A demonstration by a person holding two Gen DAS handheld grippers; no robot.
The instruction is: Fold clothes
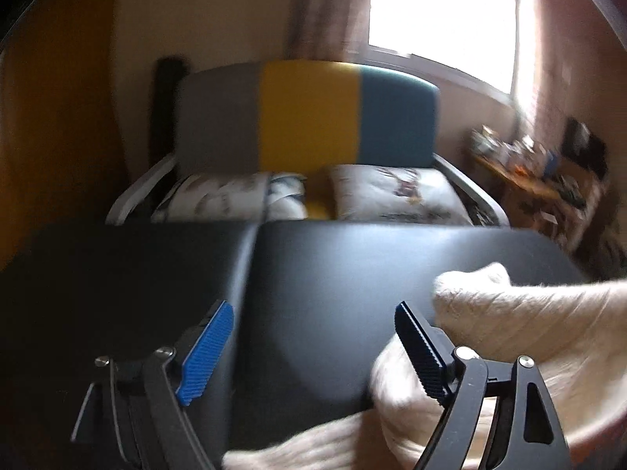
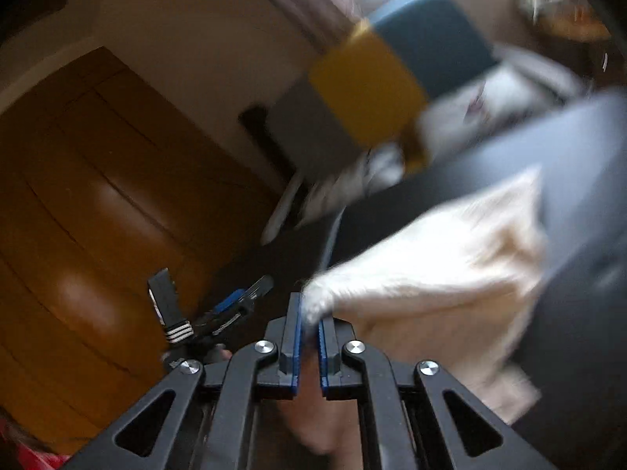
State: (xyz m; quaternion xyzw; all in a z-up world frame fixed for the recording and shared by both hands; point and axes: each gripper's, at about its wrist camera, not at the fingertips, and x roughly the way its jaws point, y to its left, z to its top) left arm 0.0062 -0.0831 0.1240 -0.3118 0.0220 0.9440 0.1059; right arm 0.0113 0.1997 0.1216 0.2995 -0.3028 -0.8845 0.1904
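A cream knitted garment point(image 1: 521, 337) lies on the black padded table point(image 1: 333, 266), at the right and near edge in the left wrist view. My left gripper point(image 1: 313, 333) is open and empty above the table, its right finger beside the garment. In the right wrist view the same garment point(image 2: 443, 270) hangs stretched from my right gripper point(image 2: 309, 313), which is shut on a corner of it. The left gripper point(image 2: 235, 305) shows small at the left of that view.
A bed with a grey, yellow and teal headboard point(image 1: 309, 117) and pillows point(image 1: 392, 192) stands beyond the table. A cluttered wooden shelf point(image 1: 540, 172) is at the right under the window. A wooden wardrobe point(image 2: 98, 196) is at the left.
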